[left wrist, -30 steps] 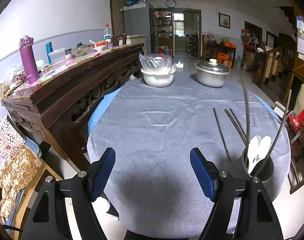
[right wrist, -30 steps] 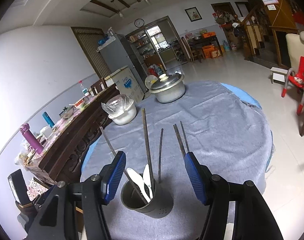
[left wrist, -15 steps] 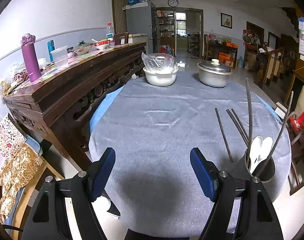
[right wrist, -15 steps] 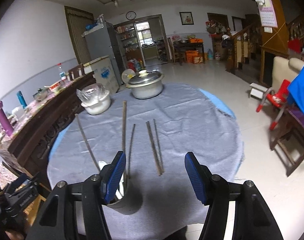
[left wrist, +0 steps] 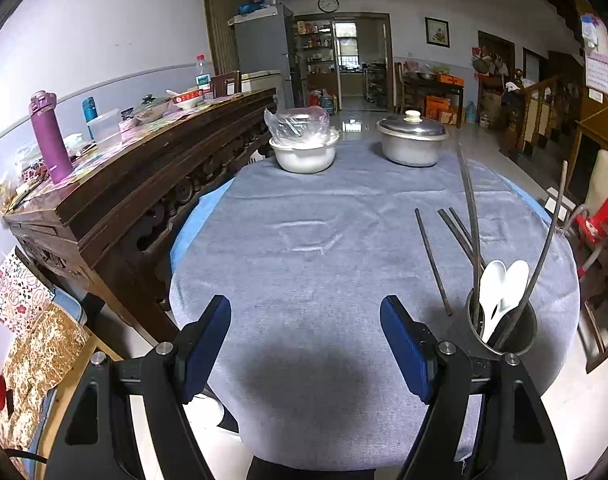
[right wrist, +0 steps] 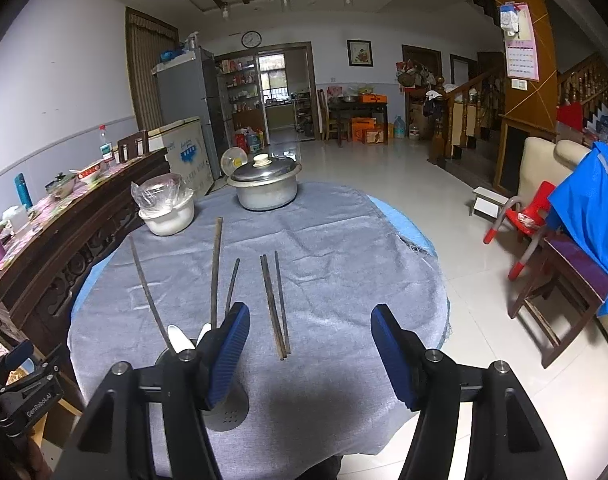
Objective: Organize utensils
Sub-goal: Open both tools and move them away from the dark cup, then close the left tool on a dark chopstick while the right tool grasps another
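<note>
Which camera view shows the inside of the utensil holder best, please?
The left wrist view: the utensil holder sits unobstructed, its open mouth visible with the white spoons and two upright chopsticks inside. In the right wrist view the right hand-held gripper hides most of the holder; only its base and utensil tops show.

table [left wrist: 324,248]: grey cloth | far edge: bagged white bowl [left wrist: 304,152], lidded metal pot [left wrist: 412,144] | left: wooden sideboard [left wrist: 143,168], purple bottle [left wrist: 49,138]
</note>
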{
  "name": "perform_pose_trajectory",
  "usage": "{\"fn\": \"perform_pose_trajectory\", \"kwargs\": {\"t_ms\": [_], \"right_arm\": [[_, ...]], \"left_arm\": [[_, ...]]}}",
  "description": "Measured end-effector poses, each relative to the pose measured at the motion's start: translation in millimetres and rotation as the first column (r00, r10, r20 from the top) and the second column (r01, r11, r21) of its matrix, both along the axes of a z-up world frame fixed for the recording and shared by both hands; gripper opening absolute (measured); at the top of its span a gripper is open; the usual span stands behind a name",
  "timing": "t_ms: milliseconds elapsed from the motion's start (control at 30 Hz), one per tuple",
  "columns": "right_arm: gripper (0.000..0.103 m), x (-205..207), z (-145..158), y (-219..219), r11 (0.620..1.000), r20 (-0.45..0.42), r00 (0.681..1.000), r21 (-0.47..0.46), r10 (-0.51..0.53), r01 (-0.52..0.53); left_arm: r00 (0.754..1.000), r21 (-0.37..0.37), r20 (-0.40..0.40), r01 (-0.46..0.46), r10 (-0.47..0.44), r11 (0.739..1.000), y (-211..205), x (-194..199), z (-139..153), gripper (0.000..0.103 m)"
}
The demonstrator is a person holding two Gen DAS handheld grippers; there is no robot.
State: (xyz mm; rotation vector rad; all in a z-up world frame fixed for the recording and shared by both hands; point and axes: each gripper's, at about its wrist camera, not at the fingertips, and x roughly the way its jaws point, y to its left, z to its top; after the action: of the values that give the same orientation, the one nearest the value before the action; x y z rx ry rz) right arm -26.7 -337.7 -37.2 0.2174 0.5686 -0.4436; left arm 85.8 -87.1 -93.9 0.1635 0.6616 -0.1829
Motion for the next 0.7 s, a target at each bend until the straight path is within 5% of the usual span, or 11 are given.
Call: {"fn": "perform_pose_trajectory", "kwargs": {"t_ms": [400, 700], "right_arm": [[0.067, 5.9, -6.3, -7.7, 1.0, -0.017, 1.0, 0.009, 0.003, -0.003], [0.066, 49.6, -45.7, -66.6, 0.979, -0.048, 0.995, 0.186, 0.091, -0.081]], "left_arm": [[0.999, -0.004, -0.042, -0.001, 0.0, 1.0, -1.7, 19.0, -8.2, 0.078], [0.978, -0.094, -0.154, 0.126, -0.14, 0.988, -15.2, 105.8, -30.6, 0.078]]}}
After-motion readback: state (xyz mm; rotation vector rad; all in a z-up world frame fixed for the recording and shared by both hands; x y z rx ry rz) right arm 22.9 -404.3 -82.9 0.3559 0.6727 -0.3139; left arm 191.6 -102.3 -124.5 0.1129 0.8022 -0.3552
